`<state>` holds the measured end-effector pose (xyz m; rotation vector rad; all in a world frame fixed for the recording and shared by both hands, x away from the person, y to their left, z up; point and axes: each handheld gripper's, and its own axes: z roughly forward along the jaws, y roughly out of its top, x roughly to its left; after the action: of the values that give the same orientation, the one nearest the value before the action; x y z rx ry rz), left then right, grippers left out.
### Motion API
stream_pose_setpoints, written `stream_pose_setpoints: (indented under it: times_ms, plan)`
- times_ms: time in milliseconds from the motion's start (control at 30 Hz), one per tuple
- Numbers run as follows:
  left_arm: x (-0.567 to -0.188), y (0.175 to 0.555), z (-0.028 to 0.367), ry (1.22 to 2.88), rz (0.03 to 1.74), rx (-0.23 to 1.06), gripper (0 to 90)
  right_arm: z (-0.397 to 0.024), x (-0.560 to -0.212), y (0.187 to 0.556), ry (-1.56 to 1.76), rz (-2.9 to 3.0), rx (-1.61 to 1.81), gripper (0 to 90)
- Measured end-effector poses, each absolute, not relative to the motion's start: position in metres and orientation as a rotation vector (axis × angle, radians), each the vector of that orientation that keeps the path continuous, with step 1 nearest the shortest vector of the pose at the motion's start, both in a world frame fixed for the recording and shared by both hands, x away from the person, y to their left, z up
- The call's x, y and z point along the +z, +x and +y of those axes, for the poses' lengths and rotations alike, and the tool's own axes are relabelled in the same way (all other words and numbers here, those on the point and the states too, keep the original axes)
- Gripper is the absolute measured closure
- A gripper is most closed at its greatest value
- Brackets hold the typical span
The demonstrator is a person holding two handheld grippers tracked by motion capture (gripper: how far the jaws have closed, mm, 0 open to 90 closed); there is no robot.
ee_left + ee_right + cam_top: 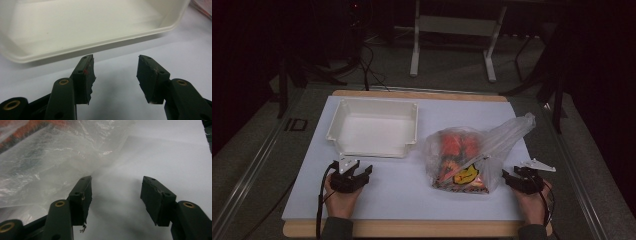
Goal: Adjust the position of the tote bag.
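Both hands rest at the near edge of the table (412, 227), forearms coming in from the bottom of the high view. Left gripper (353, 176) sits on the pale sheet (397, 195), jaws spread wide, nothing between them; its own view confirms bare sheet in the gap between the black pads (86, 77). Right gripper (518, 179) lies at the sheet's right side, jaws likewise well apart and gripping nothing. In the right gripper view its left pad (81, 197) stands just beside the loose film of the plastic bag (50, 162); cannot tell whether pad and film touch. Gap between the jaws shows bare sheet.

Plastic bag (462, 160), clear, sits right of centre on the sheet, just left of the right gripper. Holds orange-red packets (457, 145) and one with a yellow label (466, 176) near the front. Bag's neck (512, 131) is drawn out into a long tail, rising up and to the right.

White tray (374, 107), rectangular, shallow, lies beyond the left gripper at centre-left of the sheet, near the bag but apart from it. Left gripper view looks straight at its near rim (100, 45), jaws close to it, not touching. Interior looks bare.

Beyond the table: dark floor, white legs of a stand (414, 55), black cables (367, 65).
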<state>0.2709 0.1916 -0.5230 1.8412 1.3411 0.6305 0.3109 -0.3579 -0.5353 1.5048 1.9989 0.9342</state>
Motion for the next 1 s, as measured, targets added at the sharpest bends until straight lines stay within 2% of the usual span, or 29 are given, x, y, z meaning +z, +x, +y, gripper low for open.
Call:
stream_pose_setpoints:
  times_ms: [367, 467, 800, 1000]
  plan:
    - [-0.514, 0.281, 0.175, 1.901, 1.271, 0.595, 49.0, -0.353, -0.534, 0.307, 1.411, 2.052, 0.941, 44.5]
    - [-0.51, 0.284, 0.17, 1.902, 1.209, 0.552, 49.0, -0.35, -0.534, 0.307, 1.368, 2.087, 0.913, 47.2]
    - [-0.497, 0.29, 0.15, 1.931, 1.118, 0.551, 48.5, -0.354, -0.526, 0.3, 1.333, 2.117, 0.947, 54.1]
    - [-0.492, 0.294, 0.141, 1.938, 1.097, 0.553, 48.0, -0.354, -0.518, 0.297, 1.312, 2.123, 0.962, 54.6]
